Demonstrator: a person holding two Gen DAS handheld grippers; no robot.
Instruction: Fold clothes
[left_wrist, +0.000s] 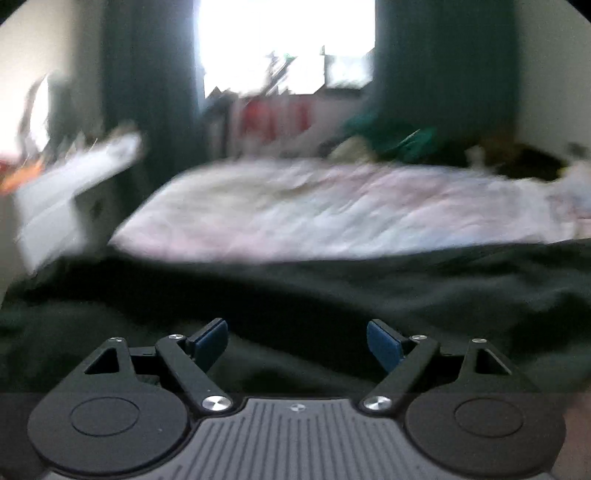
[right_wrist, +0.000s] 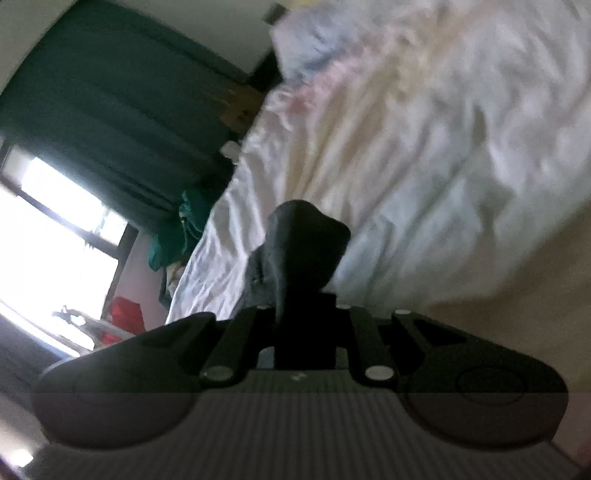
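Note:
A dark green garment (left_wrist: 332, 291) lies spread across the near part of the bed in the left wrist view. My left gripper (left_wrist: 296, 341) is open just above it, blue pads (left_wrist: 384, 345) apart and empty. In the right wrist view my right gripper (right_wrist: 303, 314) is shut on a bunched fold of the dark garment (right_wrist: 303, 240), which sticks up between the fingers. The right view is tilted, with the bed behind the cloth. Both views are blurred.
A white, pink-tinted bedsheet (left_wrist: 332, 210) covers the bed; it also shows in the right wrist view (right_wrist: 424, 147). A heap of green clothes (left_wrist: 391, 138) lies at the far edge. Dark curtains (left_wrist: 147, 92) flank a bright window (left_wrist: 288, 44). A white cabinet (left_wrist: 62, 199) stands at left.

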